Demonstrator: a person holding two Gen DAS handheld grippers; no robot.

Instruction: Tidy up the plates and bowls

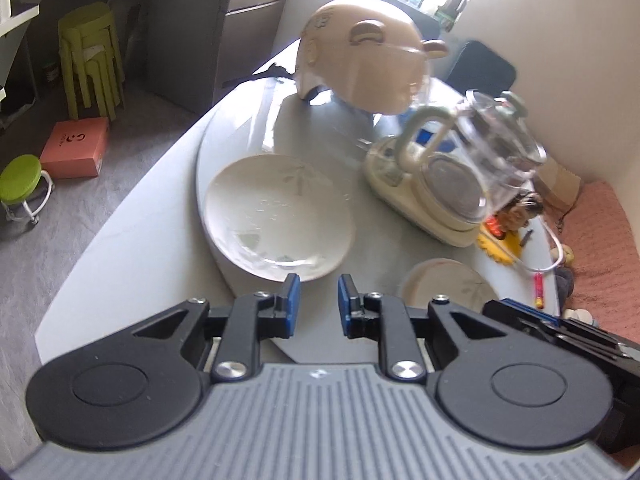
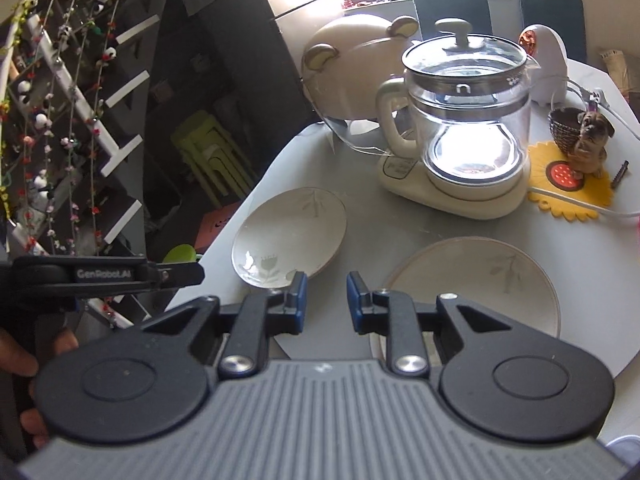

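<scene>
Plates wait on the pale grey round surface (image 2: 360, 232): a shallow white oval plate with a faint leaf print (image 2: 290, 236) lies toward the left edge, and a wider round cream plate with a thin brown rim (image 2: 480, 280) sits just right of it, near but apart. Behind them stand a glass kettle on a cream base (image 2: 464, 128), a beige bear-eared dome cover (image 2: 348, 80) and a yellow sunflower mat (image 2: 568, 192) carrying a small dog figurine. No bowl shows in either view.

Each hand's tool hangs above the surface with nothing in it. The left tool (image 1: 318, 300) has its blue pads a small way apart, just short of the oval plate's (image 1: 278, 216) near rim; the right tool (image 2: 326, 296) shows the same narrow gap, aimed between the two plates. Neither touches any dish.

I judge this the approach step, before any plate is picked up. Stacking looks like the aim, so the next move calls for one tool to spread wider, drop low and slide a pad under a plate's rim. These rims sit flat on a smooth top, so the plate may skid rather than lift
</scene>
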